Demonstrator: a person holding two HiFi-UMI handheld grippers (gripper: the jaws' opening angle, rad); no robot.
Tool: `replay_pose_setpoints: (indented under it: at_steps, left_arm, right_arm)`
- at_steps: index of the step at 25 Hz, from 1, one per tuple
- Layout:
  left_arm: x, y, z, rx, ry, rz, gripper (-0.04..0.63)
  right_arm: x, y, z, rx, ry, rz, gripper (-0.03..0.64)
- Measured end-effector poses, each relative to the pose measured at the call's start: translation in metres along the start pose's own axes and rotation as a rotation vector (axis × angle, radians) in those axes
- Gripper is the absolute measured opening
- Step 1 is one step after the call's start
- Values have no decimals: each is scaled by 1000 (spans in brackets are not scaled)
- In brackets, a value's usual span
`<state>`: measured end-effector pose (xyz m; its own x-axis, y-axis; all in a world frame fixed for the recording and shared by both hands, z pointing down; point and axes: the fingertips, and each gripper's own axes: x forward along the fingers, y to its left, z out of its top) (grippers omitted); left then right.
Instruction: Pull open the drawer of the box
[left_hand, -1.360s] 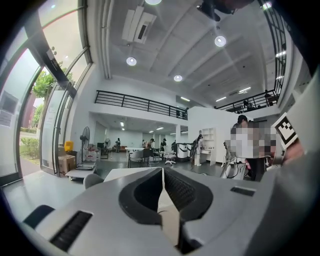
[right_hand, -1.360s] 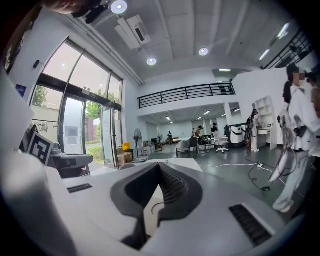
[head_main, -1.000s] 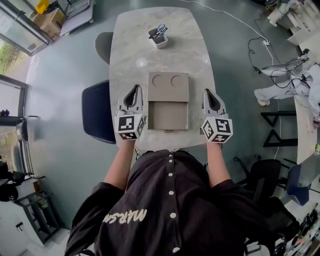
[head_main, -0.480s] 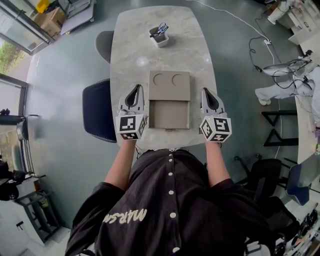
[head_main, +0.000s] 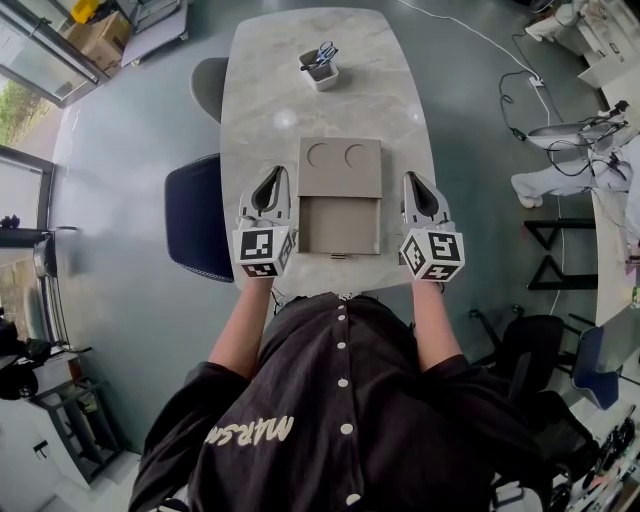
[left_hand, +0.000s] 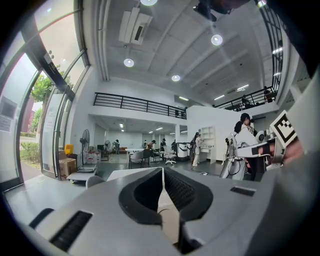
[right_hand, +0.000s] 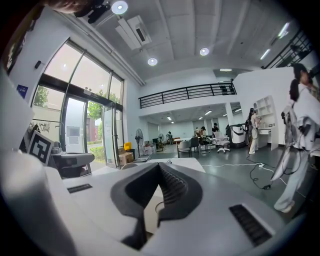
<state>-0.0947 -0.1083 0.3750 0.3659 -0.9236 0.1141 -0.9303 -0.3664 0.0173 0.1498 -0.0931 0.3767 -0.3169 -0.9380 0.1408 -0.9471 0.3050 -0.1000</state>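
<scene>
My two grippers are over the near end of the table (head_main: 255, 120), one on each side of the drawer, and neither touches it. My left gripper (head_main: 272, 175) has its jaws pressed together with nothing between them. My right gripper (head_main: 413, 180) is likewise closed and empty. Between them the drawer (head_main: 338, 225) stands pulled out toward me from the box (head_main: 340, 168). At the table's far end sits a cup (head_main: 318, 78) holding scissors (head_main: 323, 56).
</scene>
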Motion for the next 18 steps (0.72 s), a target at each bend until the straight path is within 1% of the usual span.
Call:
replay_pose_setpoints:
  at_steps: [18]
  left_arm:
    - [1, -4, -5, -3, 6, -2, 21]
  right_arm:
    - [-1, -2, -4, 2, 7, -12, -3]
